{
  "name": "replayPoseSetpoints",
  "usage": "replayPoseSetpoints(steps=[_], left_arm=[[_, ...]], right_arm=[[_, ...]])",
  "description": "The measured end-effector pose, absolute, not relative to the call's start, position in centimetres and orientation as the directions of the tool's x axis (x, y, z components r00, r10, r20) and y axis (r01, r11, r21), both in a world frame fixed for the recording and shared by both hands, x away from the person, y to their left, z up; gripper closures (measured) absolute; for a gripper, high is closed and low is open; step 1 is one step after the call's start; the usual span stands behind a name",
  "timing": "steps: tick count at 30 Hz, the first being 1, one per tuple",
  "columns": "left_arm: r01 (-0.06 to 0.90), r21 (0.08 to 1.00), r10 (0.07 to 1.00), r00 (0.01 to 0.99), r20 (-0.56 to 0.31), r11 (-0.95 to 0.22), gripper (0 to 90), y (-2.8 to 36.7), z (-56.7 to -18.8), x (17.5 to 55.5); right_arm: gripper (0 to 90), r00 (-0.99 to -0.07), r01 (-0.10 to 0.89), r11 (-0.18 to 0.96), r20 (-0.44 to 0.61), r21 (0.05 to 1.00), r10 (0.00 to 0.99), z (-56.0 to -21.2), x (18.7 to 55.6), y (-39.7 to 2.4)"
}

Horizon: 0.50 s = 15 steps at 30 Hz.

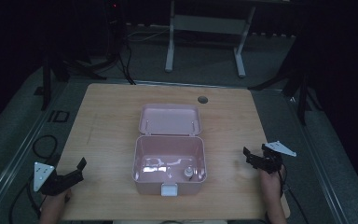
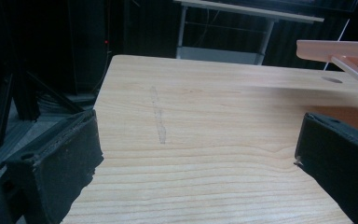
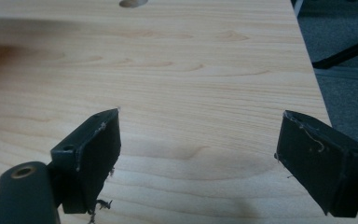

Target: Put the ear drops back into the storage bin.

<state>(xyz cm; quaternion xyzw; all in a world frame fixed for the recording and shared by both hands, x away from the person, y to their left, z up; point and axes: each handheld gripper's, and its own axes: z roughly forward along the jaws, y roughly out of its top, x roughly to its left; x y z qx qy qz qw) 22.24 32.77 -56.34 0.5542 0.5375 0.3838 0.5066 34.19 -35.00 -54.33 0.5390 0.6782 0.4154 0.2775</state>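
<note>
**A:** Figure, high view. Largest first: the wooden surface (image 1: pixel 112 140) carries a pink box (image 1: pixel 169 161) at its centre, lid (image 1: pixel 169 119) swung back toward 12 o'clock. Inside, near the front wall at about 5 o'clock of the basin, I see a small round object (image 1: pixel 186 173); I cannot tell what it is. A pale latch (image 1: pixel 169 189) hangs off the front wall at 6 o'clock.

**B:** And your two tools?

**A:** My left gripper (image 1: pixel 77 169) rests at 8 o'clock of the box, well apart from it, jaws spread wide with nothing between them. My right gripper (image 1: pixel 253 156) sits at 3 o'clock, nearer the box, jaws likewise parted and empty. Both gripper views look along bare wood; the left gripper view catches the lid's edge (image 2: pixel 338 49) at upper right.

**B:** Risks from here?

**A:** In my judgement, three. The box looks light, so a jaw catching its rim on the way in could shove or tip it. The round object lies close against the front wall, leaving little room for a jaw on that side, so a pinch may slip off. Dim lighting also blurs depth in the basin, so I may descend short or strike the floor.
</note>
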Motion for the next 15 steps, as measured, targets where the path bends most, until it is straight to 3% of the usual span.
replayPoseSetpoints(steps=[5,15], left_arm=[[0.205,0.975,0.985,0.128,-0.117,0.089,0.5,32.76,-56.35,22.24],[0.207,0.974,0.984,0.130,-0.118,0.089,0.5,32.79,-56.34,22.24]], right_arm=[[13.4,-0.278,0.495,0.006,0.152,0.869,0.949,-54.26,34.28,-35.83],[13.5,-0.292,0.509,0.006,0.167,0.860,0.942,-54.54,34.32,-36.05]])
